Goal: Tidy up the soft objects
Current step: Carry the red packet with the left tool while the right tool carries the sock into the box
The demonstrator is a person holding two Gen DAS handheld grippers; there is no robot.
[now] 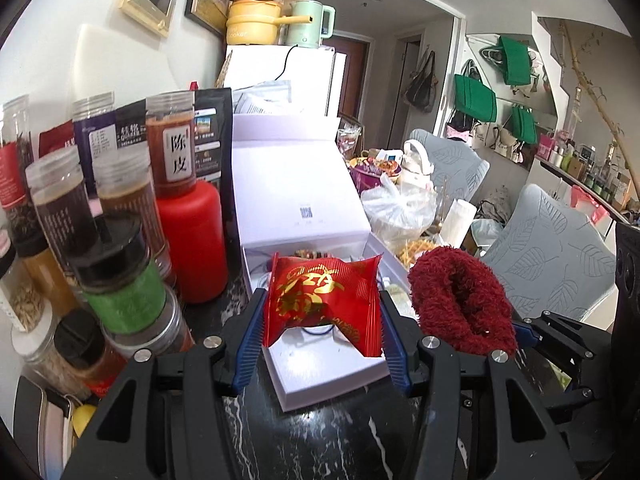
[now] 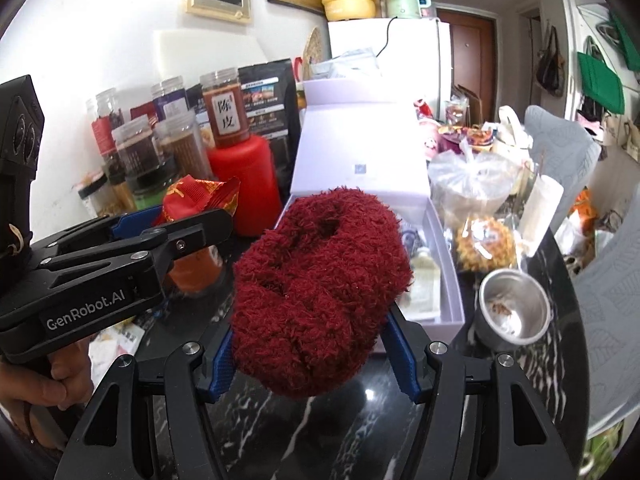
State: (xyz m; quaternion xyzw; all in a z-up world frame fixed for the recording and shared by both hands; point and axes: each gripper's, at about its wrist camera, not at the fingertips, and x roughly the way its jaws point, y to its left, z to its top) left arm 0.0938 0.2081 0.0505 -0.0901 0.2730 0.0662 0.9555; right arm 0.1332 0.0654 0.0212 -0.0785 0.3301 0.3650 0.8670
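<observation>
Carry step, by my read: both soft items are gripped and held up over the dark marble table.

Left gripper pinches a red foil packet between its blue pads, at 12 o'clock from the fingers, above the open white box. Right gripper squeezes a fuzzy dark-red sock bundle; in the left view it sits at 3 o'clock of the packet.

Next move probably calls for choosing a drop spot, likely the box, then lowering before release.

Readable: "GenRobot.AI" on the left gripper body, "陈皮" on a jar, partial "ooker" on the yellow pot. The packet's gold script is unreadable.
</observation>
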